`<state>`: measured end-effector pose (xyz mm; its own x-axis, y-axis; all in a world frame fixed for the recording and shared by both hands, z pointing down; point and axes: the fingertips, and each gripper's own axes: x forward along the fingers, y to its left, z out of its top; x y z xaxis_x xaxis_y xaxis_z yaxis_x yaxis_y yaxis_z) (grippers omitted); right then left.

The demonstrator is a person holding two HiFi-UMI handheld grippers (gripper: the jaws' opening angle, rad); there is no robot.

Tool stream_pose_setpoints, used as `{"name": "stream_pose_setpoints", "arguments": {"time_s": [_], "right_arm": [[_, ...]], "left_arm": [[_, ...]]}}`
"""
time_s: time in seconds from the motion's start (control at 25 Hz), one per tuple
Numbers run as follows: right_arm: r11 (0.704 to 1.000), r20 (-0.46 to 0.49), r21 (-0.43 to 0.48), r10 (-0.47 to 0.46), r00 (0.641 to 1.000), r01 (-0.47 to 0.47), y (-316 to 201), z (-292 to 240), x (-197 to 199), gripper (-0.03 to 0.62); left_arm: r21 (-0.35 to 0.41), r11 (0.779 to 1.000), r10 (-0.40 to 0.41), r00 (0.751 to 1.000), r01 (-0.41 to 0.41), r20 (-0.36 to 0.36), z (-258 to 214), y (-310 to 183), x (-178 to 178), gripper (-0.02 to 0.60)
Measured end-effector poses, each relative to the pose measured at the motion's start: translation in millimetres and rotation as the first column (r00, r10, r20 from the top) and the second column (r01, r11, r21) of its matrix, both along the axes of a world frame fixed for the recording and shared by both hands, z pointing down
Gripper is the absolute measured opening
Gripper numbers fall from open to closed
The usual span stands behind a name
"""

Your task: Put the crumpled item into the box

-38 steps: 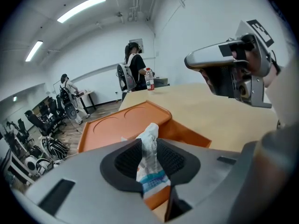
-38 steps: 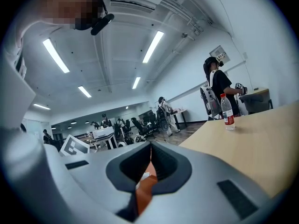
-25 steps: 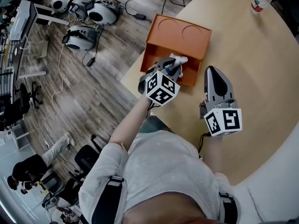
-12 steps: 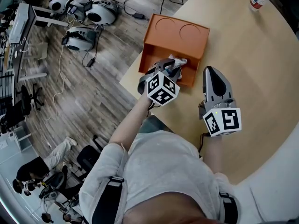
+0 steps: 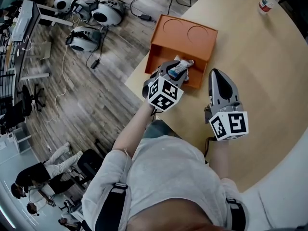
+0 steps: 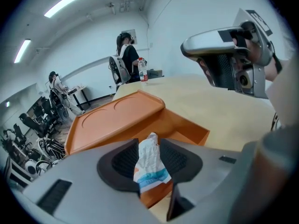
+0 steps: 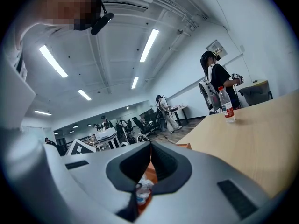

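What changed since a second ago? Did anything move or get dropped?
The left gripper has just been opening its fingers over the orange box, letting go of the crumpled wrapper. The wrapper still stands between them and has barely shifted. The right gripper stayed shut and still beside the box. The box and the bottle did not move.

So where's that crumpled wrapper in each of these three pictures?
Head view: the crumpled wrapper is upper centre, between the fingers of the left gripper, which have just been opening.
Left gripper view: bottom centre, standing between the two fingers.
Right gripper view: a small scrap low down, under the closed fingers of the right gripper.
Shared landmark: the water bottle.
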<state>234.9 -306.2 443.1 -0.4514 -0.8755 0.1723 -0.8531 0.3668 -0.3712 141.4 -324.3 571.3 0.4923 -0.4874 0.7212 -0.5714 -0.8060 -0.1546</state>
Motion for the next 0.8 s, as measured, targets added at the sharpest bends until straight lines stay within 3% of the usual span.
{"name": "stream_pose_setpoints", "arguments": {"time_s": [0.16, 0.32, 0.52, 0.8], "right_arm": [[0.999, -0.002, 0.014, -0.031, 1.000, 0.031, 1, -3, -6, 0.009], [0.998, 0.005, 0.023, -0.054, 0.999, 0.054, 4, -7, -16, 0.011], [0.996, -0.007, 0.032, -0.085, 0.996, 0.085, 8, -8, -27, 0.009], [0.994, -0.053, 0.063, -0.086, 0.995, 0.089, 24, -21, -47, 0.009]], "left_arm": [[0.045, 0.996, -0.075, 0.994, 0.078, -0.075, -18, 1, -9, 0.092], [0.074, 0.982, -0.158, 0.970, 0.174, -0.186, -39, 4, -25, 0.023], [0.120, 0.955, -0.226, 0.925, 0.272, -0.304, -69, 9, -47, 0.015], [0.180, 0.917, -0.250, 0.866, 0.355, -0.432, -113, 25, -78, 0.015]]}}
